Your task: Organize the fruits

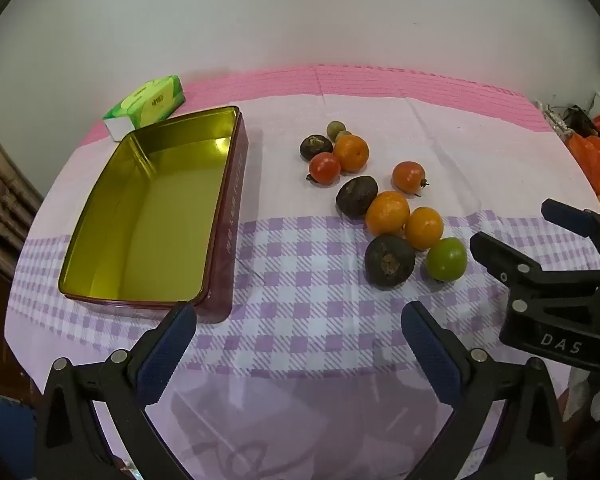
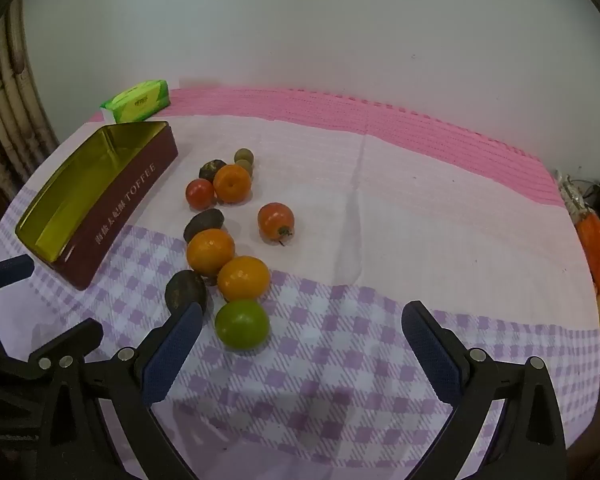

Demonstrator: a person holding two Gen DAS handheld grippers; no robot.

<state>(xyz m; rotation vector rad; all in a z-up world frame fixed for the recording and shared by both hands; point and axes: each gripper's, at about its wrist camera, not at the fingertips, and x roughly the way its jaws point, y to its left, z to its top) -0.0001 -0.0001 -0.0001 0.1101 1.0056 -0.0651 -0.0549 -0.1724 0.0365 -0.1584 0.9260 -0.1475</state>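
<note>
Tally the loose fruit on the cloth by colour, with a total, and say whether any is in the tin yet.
Orange: 3
Red: 2
Dark brown: 3
Green: 1
Small olive: 2
Total: 11
In the tin: 0

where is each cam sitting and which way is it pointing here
Left wrist view: rides the left claw, angled down at the table, facing the empty toffee tin and the fruit; its own open fingers and the right claw at the right edge show.
Right wrist view: rides the right claw, angled down over the green fruit; its own open fingers and part of the left claw at the left edge show.
Shared: tin, fruit cluster, green tissue pack, checked tablecloth, white wall.
</note>
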